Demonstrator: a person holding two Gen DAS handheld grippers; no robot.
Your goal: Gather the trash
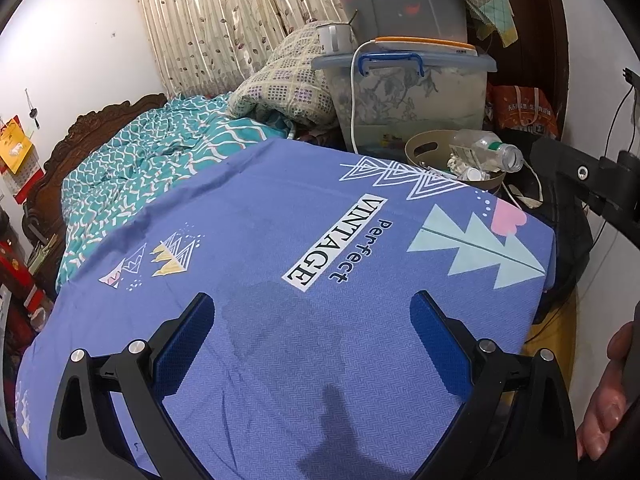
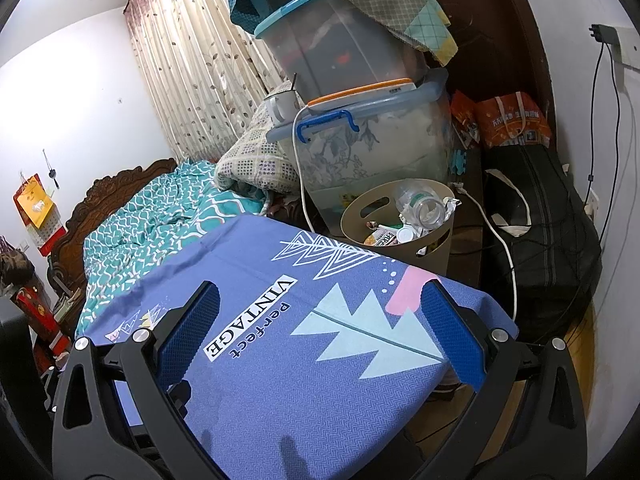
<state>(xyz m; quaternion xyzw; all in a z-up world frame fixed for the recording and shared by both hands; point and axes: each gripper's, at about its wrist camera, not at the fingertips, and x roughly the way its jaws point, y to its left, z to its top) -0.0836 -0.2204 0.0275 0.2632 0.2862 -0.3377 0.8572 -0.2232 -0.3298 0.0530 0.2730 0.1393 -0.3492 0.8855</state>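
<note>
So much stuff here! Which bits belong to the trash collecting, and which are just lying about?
Part of the job:
- tan bin holding the trash
- empty plastic bottle in the bin
- left claw, open
- right claw, open

Just lying about:
- blue tablecloth
- storage boxes
- mug
- black bag

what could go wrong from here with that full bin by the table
1. The clear plastic bottle lies on top of the heap in the tan bin and pokes over its rim; adding more or bumping the bin may tip it out.
2. A white cable runs right beside the bin, so a reach there could snag it.
3. Both the left gripper and the right gripper are open and empty above the blue tablecloth; a low pass might drag the cloth.
</note>
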